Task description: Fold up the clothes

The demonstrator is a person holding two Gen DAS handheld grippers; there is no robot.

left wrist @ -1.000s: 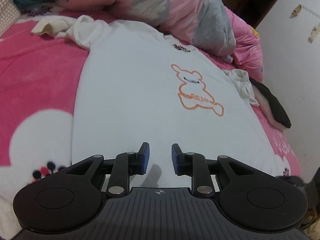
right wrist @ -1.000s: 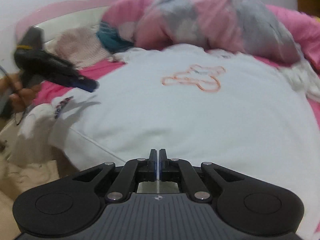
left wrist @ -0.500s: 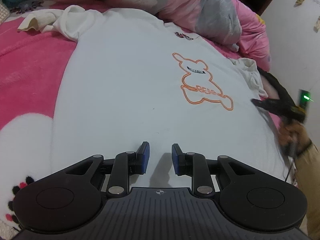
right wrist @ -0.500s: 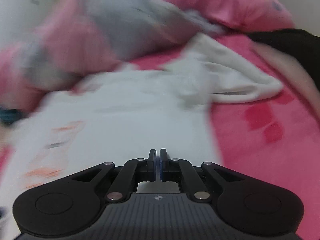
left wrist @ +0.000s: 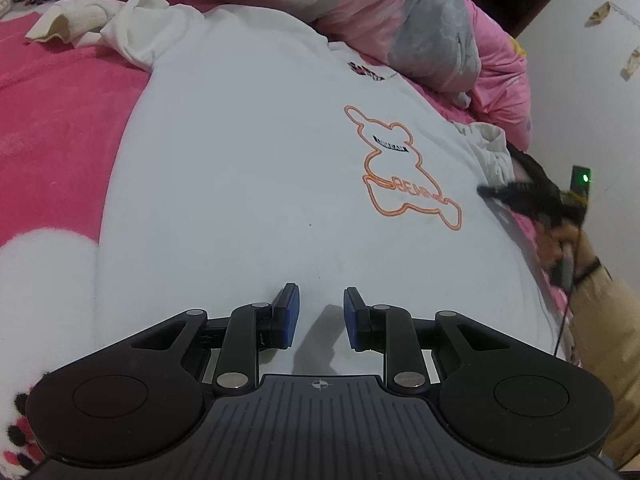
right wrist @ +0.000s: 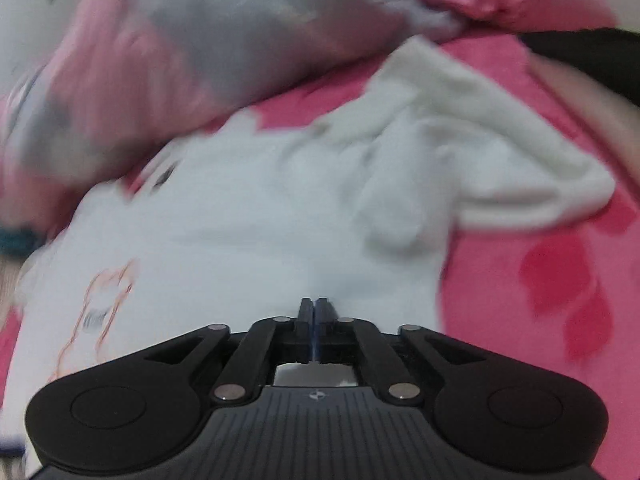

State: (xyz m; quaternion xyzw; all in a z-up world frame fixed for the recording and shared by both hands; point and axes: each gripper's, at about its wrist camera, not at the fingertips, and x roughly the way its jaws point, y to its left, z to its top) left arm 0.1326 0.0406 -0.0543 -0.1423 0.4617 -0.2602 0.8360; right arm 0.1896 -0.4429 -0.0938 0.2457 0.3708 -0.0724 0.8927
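A white sweatshirt (left wrist: 248,168) with an orange bear outline (left wrist: 400,172) lies spread flat on a pink bed. One sleeve (left wrist: 80,24) is bunched at its far left, the other (left wrist: 492,144) at its right. My left gripper (left wrist: 318,312) is open and empty just above the shirt's near hem. My right gripper (right wrist: 314,312) is shut and empty over the shirt's right side, near the bunched right sleeve (right wrist: 480,160). It also shows in the left wrist view (left wrist: 486,191), at the shirt's right edge.
A pink blanket (left wrist: 56,128) covers the bed. A pink and grey quilt (left wrist: 384,12) is heaped behind the shirt's collar. A dark garment (right wrist: 588,52) lies beyond the right sleeve. A white wall (left wrist: 592,80) stands at the right.
My right gripper swung from the shirt's hem over to its right side near the sleeve, staying shut. My left gripper moved slightly forward over the hem and stayed open.
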